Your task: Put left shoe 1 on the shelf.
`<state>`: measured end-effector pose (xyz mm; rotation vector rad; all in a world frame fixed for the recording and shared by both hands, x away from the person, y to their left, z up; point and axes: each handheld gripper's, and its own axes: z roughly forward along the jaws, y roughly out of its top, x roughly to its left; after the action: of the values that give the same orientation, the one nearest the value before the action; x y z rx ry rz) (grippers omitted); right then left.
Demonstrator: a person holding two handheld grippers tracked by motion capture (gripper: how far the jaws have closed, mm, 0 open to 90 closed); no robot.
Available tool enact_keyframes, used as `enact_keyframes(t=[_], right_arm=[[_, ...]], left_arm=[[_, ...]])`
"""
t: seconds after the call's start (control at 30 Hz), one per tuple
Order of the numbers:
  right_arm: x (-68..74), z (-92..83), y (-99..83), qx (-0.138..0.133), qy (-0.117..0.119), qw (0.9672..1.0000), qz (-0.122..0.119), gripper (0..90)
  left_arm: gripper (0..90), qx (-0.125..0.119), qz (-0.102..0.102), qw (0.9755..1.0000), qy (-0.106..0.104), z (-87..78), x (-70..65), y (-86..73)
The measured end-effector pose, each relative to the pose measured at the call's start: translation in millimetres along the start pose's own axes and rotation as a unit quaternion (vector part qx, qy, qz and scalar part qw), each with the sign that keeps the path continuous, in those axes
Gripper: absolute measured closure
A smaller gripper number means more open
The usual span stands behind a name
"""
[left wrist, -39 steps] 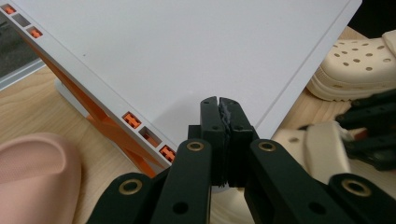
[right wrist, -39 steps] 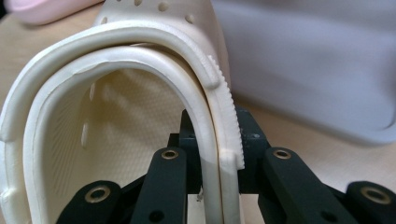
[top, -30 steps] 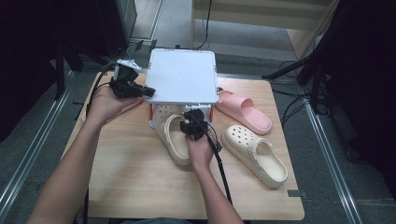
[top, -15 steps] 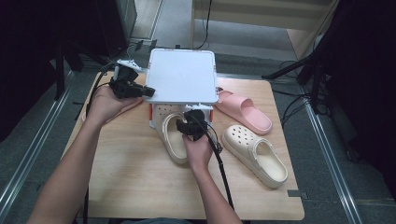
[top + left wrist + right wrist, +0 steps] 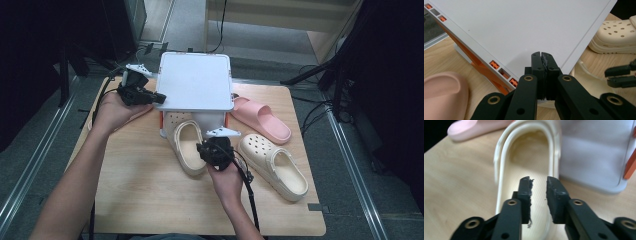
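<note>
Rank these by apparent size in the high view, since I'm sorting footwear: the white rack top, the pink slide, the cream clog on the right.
1. white rack top
2. cream clog on the right
3. pink slide, slightly smaller, though it lies farther from the camera, so that call is unsure.

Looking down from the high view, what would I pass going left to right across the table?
Left tongs → white shelf board → cream clog by the right tongs → second cream clog. The pink slide sits farther back.

my left gripper (image 5: 150, 96) and right gripper (image 5: 207, 150) are black, each topped by a grey three-cornered plate, trailing a black cable; jaws carry brass-ringed rivets and worn rubber pads. forearms bare, no sleeves.
</note>
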<state>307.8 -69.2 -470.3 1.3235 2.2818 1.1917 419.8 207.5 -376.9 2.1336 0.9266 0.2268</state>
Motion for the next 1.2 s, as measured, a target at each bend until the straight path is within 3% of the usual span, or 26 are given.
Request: enact_keyframes(t=[0.27,0.5,0.57,0.63,0.83,1.0,1.2], right_arm=[[8.9,-11.7,-33.7,0.031,0.021,0.9992,-0.017,89.6],[10.2,-9.9,-51.0,0.052,0.029,0.9978,-0.028,90.0],[8.1,-9.1,-55.6,0.045,0.034,0.998,-0.028,90.0],[5.5,-9.6,-56.8,0.045,0.042,0.9978,-0.023,90.0],[7.6,-11.5,-63.6,0.059,0.028,0.9968,-0.047,90.0],[6.9,2.8,-69.8,0.08,0.025,0.9952,-0.05,90.0],[12.3,8.5,-63.1,0.069,0.033,0.9959,-0.048,90.0]], left_arm=[[89.1,0.0,0.001,1.0,0.0,-0.2,0.4,-0.3],[89.0,0.0,0.002,1.0,0.0,-0.2,-0.1,-0.3],[88.9,0.0,0.002,1.0,0.0,-0.2,0.2,-0.4],[88.9,-0.001,0.001,1.0,-0.001,-0.2,0.4,-0.5],[88.9,-0.001,0.0,1.0,-0.002,-0.1,0.6,-0.5],[88.7,0.0,0.001,1.0,-0.001,-0.3,0.3,-0.6],[88.7,-0.001,-0.002,1.0,-0.003,-0.3,1.0,-0.8]])
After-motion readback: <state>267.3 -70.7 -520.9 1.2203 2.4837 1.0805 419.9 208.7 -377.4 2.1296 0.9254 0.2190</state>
